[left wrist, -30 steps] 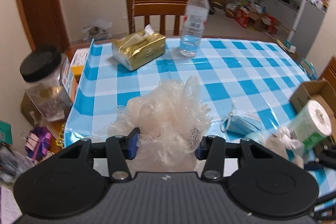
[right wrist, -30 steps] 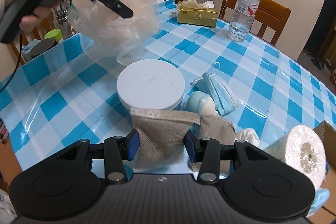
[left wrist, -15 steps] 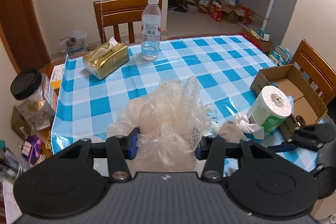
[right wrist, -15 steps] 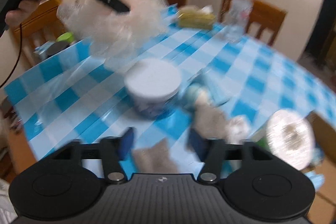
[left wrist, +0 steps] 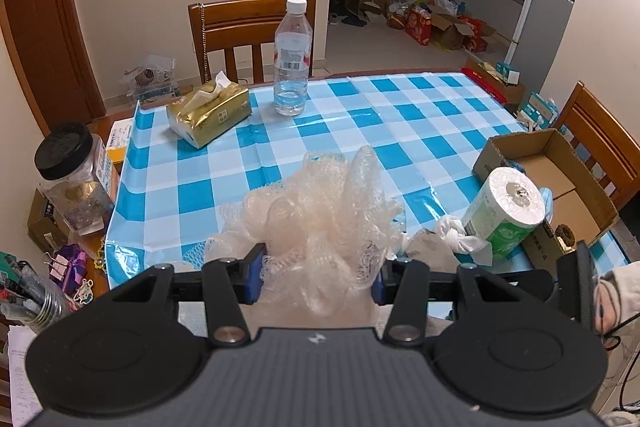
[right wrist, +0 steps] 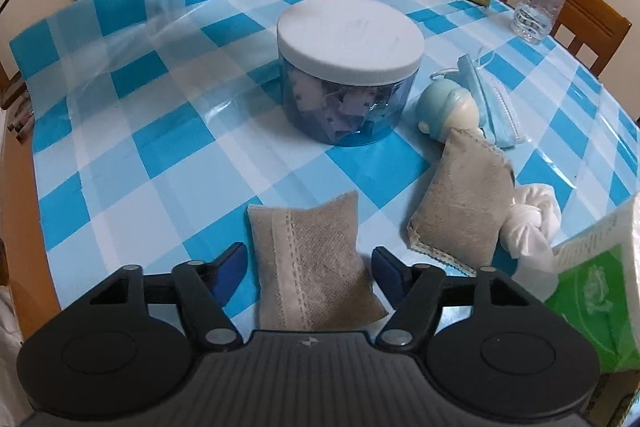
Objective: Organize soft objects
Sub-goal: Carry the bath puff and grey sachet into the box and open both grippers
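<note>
Mesh bath puff (left wrist: 320, 215) sits pinched between the left gripper's (left wrist: 318, 277) jaws, above the worktop (left wrist: 400, 115). Right gripper's (right wrist: 310, 267) jaws are closing, spread around a grey sachet (right wrist: 312, 267) lying between them, pads not touching it.

— Where's the jar (right wrist: 350, 67) on the desk (right wrist: 120, 131)?
— Mid-desk. A toy (right wrist: 446, 109) and mask (right wrist: 490, 103) lie just right of it.
— The pouches?
— One pouch (right wrist: 310, 263) lies nearest; the second pouch (right wrist: 464, 203) lies right of it, touching the toy.
</note>
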A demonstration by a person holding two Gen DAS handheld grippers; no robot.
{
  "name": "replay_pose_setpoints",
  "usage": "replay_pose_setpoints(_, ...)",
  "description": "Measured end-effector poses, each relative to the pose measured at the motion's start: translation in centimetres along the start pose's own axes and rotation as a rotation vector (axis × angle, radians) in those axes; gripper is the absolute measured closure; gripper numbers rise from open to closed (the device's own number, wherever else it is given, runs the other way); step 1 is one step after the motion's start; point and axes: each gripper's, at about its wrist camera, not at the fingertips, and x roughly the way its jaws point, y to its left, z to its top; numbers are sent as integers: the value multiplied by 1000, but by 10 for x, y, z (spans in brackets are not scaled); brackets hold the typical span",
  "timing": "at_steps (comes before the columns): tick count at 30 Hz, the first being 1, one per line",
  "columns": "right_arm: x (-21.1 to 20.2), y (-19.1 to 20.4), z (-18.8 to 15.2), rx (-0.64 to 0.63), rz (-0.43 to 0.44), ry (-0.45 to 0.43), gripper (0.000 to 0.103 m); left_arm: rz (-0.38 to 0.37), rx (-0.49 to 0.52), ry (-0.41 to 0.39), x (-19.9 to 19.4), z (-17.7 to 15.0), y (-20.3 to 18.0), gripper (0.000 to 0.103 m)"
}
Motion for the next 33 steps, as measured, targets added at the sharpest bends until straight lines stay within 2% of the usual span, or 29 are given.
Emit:
replay_pose_setpoints(10, -5, 5, 4, -20, -12, 9, 61, -20, 8, 2, 0, 2, -6, 56)
replay_pose_setpoints(12, -10, 4, 5, -4, -6, 6, 64, -24, 14, 5, 2, 3, -8, 56)
replay_pose_setpoints(25, -86, -6, 1, 48, -42, -109, 65, -79, 89, -25, -1, 23, -49, 56)
replay_pose_setpoints(33, -145, -36, -33, 133, -143, -169, 65, -166, 180, -60, -1, 47, -106, 56)
